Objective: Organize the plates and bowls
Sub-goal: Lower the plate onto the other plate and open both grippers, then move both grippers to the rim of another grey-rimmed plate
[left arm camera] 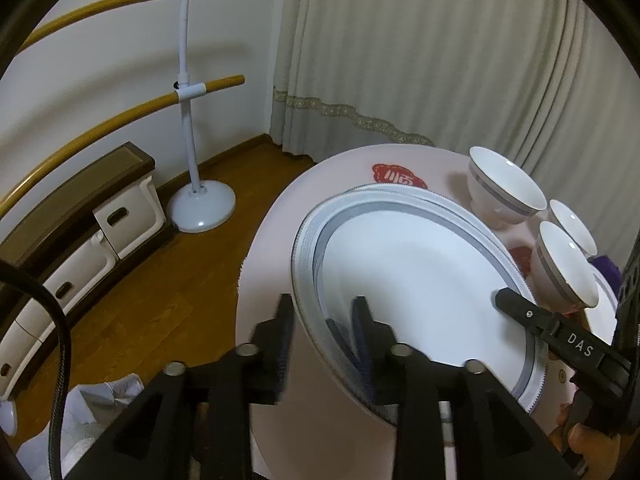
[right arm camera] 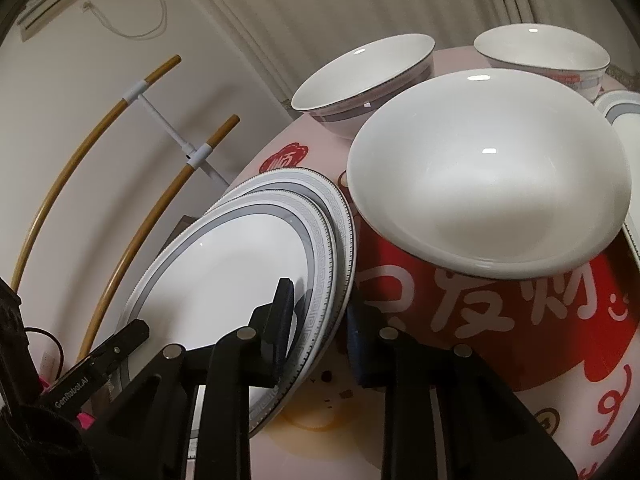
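The round table with its pale pink cover and red printed characters [right arm camera: 500, 320] fills the scene, its edge standing over brown wood flooring in the left wrist view. On it sit two stacked white dinner plates with grey patterned rims [right arm camera: 240, 264], the upper plate [left arm camera: 412, 276] lying slightly off-centre on the lower plate [right arm camera: 344, 216], whose rim peeks out beyond it. Both claws are on this stack from opposite sides! The left gripper [left arm camera: 324, 332] straddles the near rim of the upper plate, one finger outside the edge and the other over the plate's white face; the jaws bracket the rim, but whether the pads actually pinch it, I cannot tell. The right gripper [right arm camera: 320, 320] does the same across the way, one finger over the plate's face, the other beyond the edge over the tablecloth, and again a firm pinch cannot be confirmed. Just beside the plates stands a large plain white ceramic bowl [right arm camera: 488, 176], close to the stack's rim. Behind it sit two smaller white bowls with grey bands, one at left [right arm camera: 360, 76] and one at right [right arm camera: 548, 56]. A further grey-rimmed plate edge [right arm camera: 624, 120] shows at the far right. Beyond the table, a white stand carrying yellow curved bars [left arm camera: 188, 92] rests by the wall.
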Tool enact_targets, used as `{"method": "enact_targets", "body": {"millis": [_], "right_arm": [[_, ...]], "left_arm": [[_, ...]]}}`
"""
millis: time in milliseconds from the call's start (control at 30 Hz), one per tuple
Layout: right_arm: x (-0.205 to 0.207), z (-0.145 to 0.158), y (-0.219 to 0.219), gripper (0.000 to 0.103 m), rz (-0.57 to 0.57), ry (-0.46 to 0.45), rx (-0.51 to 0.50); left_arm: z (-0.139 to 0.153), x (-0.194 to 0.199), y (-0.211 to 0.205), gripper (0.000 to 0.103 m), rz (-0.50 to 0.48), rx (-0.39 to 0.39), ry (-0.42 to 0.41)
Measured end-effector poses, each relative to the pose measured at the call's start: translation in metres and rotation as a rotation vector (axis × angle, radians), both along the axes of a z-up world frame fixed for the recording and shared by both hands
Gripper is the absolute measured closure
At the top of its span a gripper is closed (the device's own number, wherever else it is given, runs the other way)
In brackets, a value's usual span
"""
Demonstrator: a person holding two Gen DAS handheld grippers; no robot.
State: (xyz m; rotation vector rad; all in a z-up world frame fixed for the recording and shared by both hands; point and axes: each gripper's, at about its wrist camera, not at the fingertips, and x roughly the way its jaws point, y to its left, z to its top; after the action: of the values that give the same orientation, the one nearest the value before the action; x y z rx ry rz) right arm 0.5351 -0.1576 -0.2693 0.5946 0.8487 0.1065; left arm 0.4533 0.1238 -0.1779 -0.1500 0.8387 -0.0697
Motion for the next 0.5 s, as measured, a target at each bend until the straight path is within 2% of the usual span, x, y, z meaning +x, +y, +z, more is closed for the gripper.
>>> {"method": "enact_targets", "body": {"millis": [33, 67, 500], "right_arm": [[0.0000, -0.0006, -0.0004, 0.080, 0.001, 0.002, 0.004], [-0.0001, -0.0009, -0.0003, 0.080, 0.003, 0.003, 0.004], [0.0070, -0.0012, 0.0012, 0.082, 0.021, 0.014, 0.025]], "left_arm": [[-0.0011, 0.0002, -0.0005, 0.058, 0.002, 0.001, 0.004], [-0.0021, -0.0001, -0.0009, 0.057, 0.010, 0.011, 0.007], [-0.0067, 0.0059, -0.0017, 0.057, 0.001, 0.002, 0.010]]}}
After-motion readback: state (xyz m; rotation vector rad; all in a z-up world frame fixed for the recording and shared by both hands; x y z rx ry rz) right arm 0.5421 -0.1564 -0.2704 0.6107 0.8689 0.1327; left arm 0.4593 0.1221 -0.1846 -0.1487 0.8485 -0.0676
